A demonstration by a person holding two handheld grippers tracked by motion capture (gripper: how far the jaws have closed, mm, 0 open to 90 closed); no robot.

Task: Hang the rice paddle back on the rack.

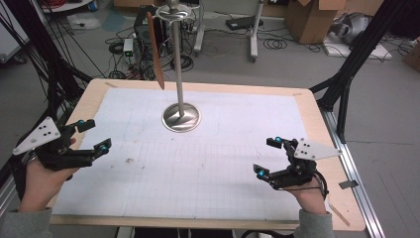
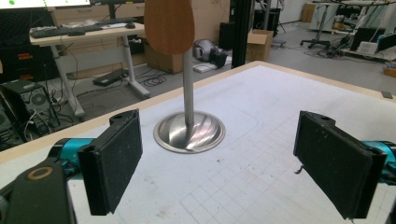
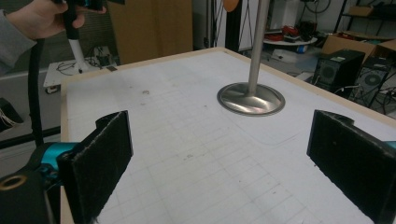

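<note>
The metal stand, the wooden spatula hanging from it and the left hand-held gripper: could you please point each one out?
metal stand (image 1: 181, 118): high view, on its round base.
wooden spatula (image 2: 169, 24): left gripper view, on its blade.
left hand-held gripper (image 1: 94, 135): high view, midway between its fingertips.

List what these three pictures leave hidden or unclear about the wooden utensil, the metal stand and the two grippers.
- Wooden utensil: top cut off by the left gripper view's upper edge; seen edge-on in the high view, so its shape is unclear.
- Metal stand: the hanger's top is cropped in both gripper views and small and blurred in the high view.
- Right gripper and left gripper: handles hidden by the hands.
</note>
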